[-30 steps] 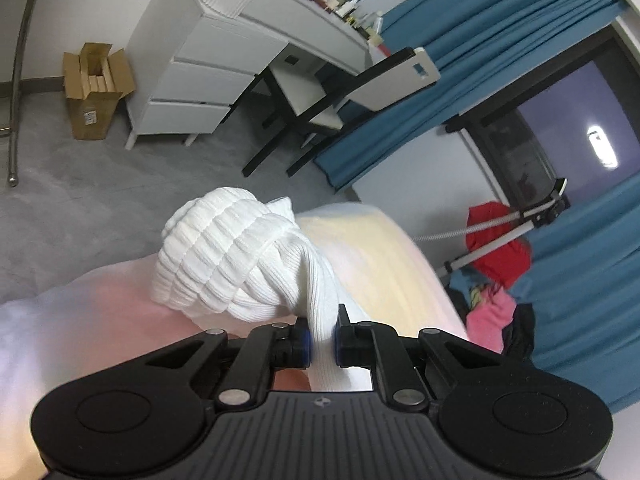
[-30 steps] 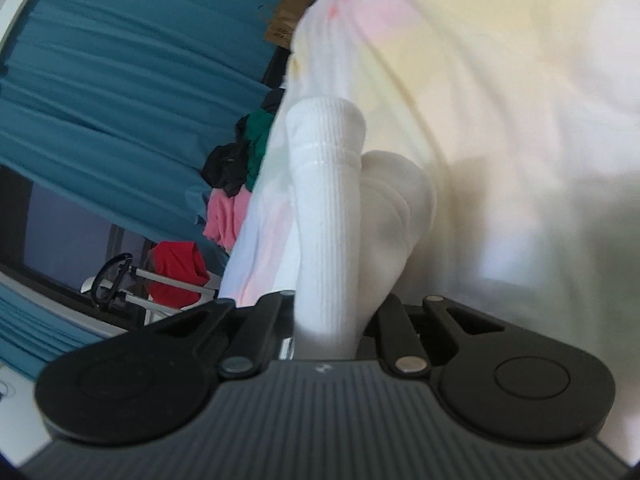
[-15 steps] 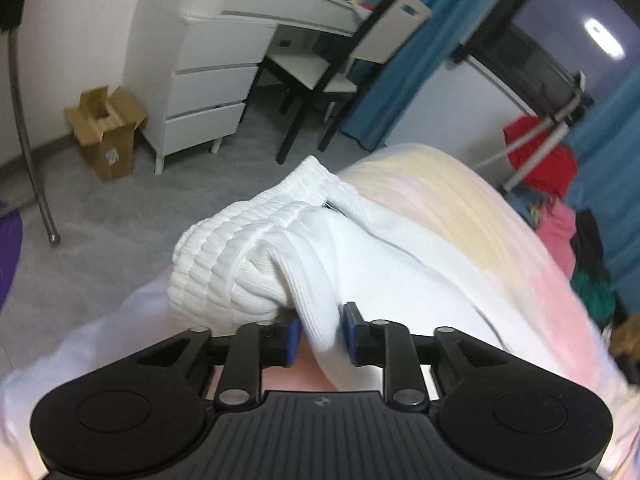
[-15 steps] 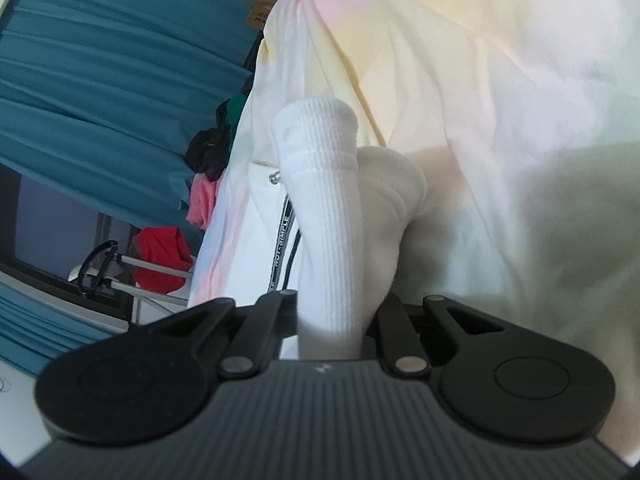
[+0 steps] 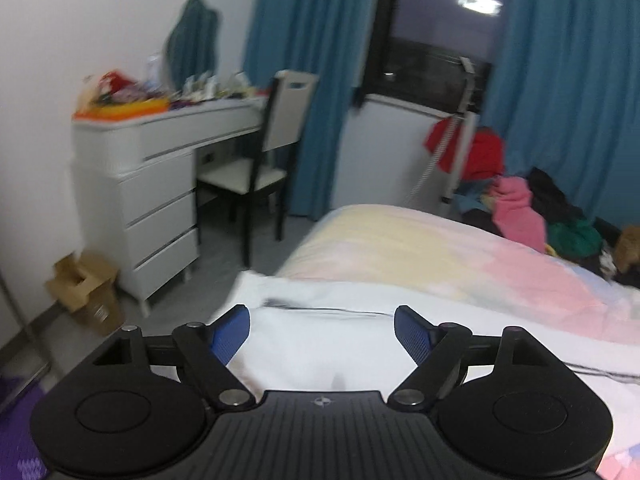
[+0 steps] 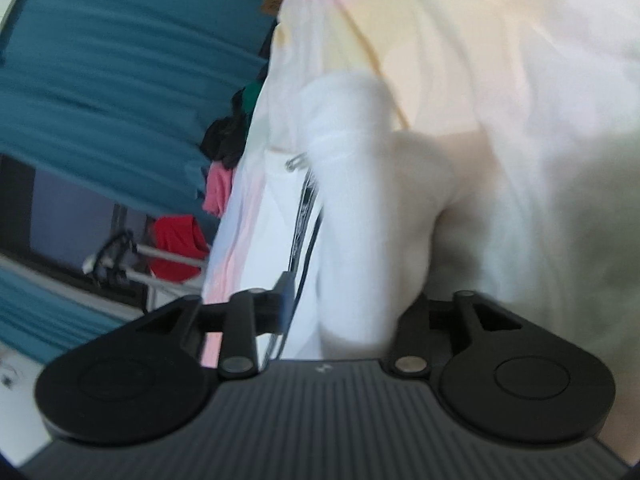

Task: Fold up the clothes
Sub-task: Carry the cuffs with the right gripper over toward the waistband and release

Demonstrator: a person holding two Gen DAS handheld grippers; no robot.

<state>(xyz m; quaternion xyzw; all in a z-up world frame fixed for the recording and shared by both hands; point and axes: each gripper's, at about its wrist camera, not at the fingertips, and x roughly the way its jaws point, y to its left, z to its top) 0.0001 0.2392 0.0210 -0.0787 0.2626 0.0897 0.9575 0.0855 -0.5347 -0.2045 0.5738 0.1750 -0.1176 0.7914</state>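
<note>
Now both tools have released the sock (image 6: pixel 360 208).

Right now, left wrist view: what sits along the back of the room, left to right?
cardboard box → white drawer unit → chair → blue curtain → dark window → red garment on the rack → pile of clothes

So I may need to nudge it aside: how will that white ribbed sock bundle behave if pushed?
The white ribbed sock bundle looks soft, so it would probably squash before sliding. Its rounded shape on the pastel bedcover suggests it could roll. It likely weighs little.
</note>
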